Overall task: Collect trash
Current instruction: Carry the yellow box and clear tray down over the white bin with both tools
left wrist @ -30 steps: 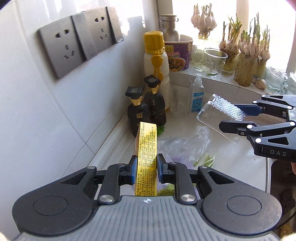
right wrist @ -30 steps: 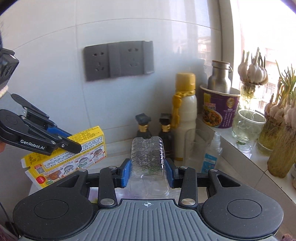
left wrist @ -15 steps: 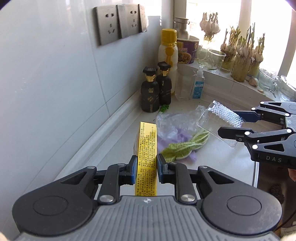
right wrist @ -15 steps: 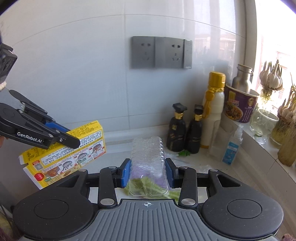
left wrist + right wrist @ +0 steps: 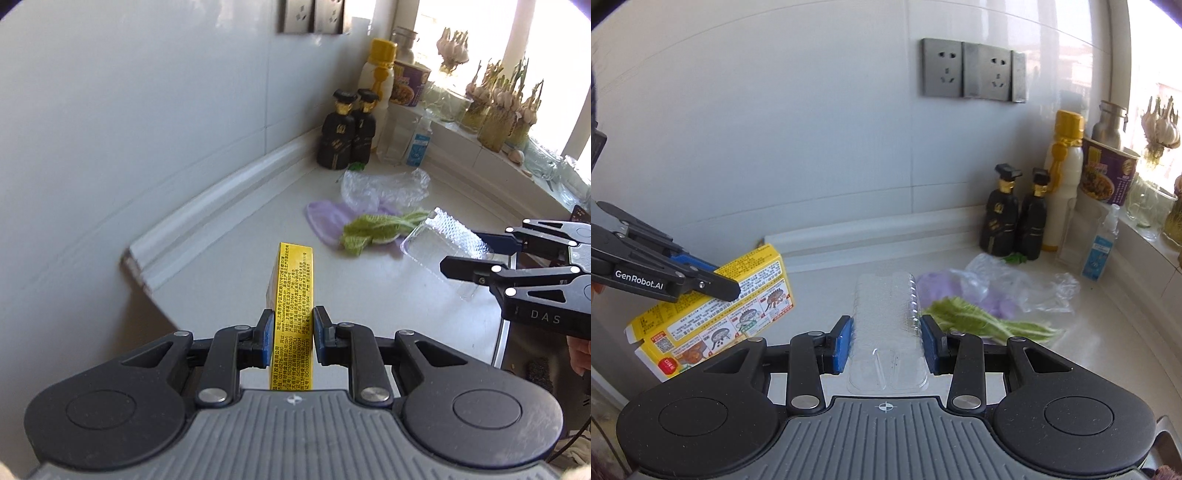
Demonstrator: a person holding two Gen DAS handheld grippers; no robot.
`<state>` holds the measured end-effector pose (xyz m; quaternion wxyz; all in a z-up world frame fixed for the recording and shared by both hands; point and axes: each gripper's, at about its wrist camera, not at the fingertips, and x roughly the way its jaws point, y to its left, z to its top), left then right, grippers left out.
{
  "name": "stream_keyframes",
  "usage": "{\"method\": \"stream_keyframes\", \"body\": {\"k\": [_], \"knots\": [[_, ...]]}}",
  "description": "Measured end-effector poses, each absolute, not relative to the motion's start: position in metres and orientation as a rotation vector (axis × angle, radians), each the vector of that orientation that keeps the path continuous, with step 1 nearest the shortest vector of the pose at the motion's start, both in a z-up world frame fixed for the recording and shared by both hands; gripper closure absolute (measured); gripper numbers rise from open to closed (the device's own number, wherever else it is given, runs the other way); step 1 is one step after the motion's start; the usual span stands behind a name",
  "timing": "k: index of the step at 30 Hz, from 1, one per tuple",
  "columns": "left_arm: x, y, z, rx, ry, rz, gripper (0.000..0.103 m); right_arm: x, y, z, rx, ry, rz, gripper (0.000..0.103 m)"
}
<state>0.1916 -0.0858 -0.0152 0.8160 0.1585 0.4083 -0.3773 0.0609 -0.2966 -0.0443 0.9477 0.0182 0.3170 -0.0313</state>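
With the left gripper (image 5: pixel 293 326) clamping a yellow carton (image 5: pixel 293 291) at centre frame and the right gripper (image 5: pixel 886 341) a clear plastic tray (image 5: pixel 886 328), a crumpled plastic bag (image 5: pixel 1015 284) and green leaves (image 5: pixel 982 319) remain on the counter (image 5: pixel 229 280) at upper right, seemingly uncollected.

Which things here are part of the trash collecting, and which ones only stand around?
Part of the job:
- yellow box, clamped in the left gripper
- clear plastic tray, clamped in the right gripper
- crumpled plastic bag, on the counter
- green vegetable scrap, on the counter

Just standing about:
- two dark bottles
- yellow-capped bottle
- instant noodle cup
- wall sockets
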Motion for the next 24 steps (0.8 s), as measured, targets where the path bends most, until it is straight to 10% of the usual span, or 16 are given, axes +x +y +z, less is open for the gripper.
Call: {"method": "stream_keyframes", "body": {"k": [24], "knots": [[0.161,0.039,-0.12,0.229,1.113,-0.629,0.083,0.041,-0.133,-0.097,-0.064,0.791,0.23,0.065]]}}
